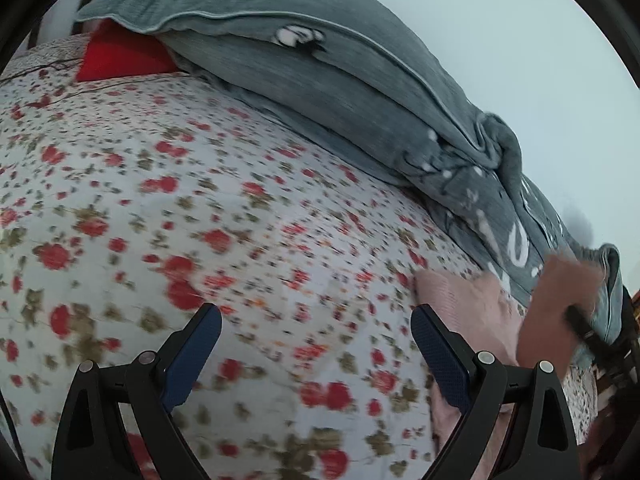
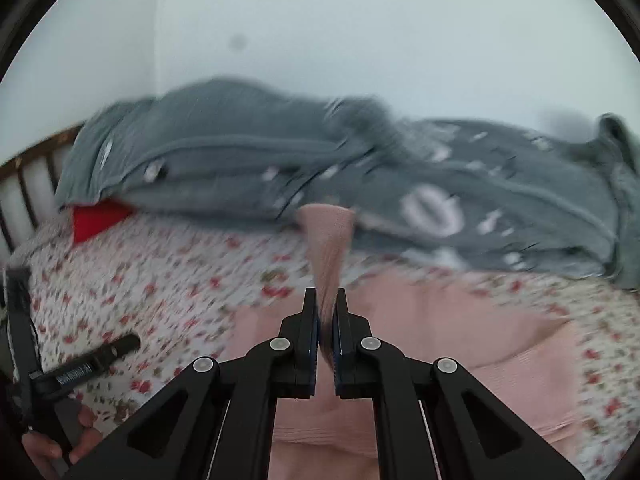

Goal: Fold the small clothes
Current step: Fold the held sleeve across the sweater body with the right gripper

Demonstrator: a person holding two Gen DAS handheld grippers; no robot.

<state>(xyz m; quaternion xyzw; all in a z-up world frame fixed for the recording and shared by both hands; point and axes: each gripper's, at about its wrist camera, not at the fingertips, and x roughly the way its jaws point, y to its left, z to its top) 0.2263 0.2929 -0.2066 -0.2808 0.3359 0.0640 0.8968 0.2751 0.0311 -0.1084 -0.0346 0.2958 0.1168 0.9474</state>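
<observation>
Left wrist view, from left to right: the left gripper hovers over the floral bedsheet with its two blue-padded fingers spread wide apart and nothing between them; only the sheet's red-and-olive flower print shows in the gap. A red cushion lies at the far left edge of the bed, partly tucked under the grey blanket, which is heaped along the far side against a pale wall. The pink garment lies on the sheet at the right, just beside and partly behind the right-hand finger of this gripper, apart from its pads. Farther right, the person's right hand is seen blurred near the blanket's edge. Right wrist view, from left to right: the person's left hand holds the other tool's black handle at the lower left, above the floral sheet. A wooden headboard and the red cushion show at the far left, with the grey blanket across the back. At centre, the right gripper has its fingers pressed together on a fold of the pink garment; a strip of the cloth stands up out of the fingertips, toward the blanket. The rest of the garment spreads flat on the sheet below and to the right of the gripper. Both views are motion-blurred.
</observation>
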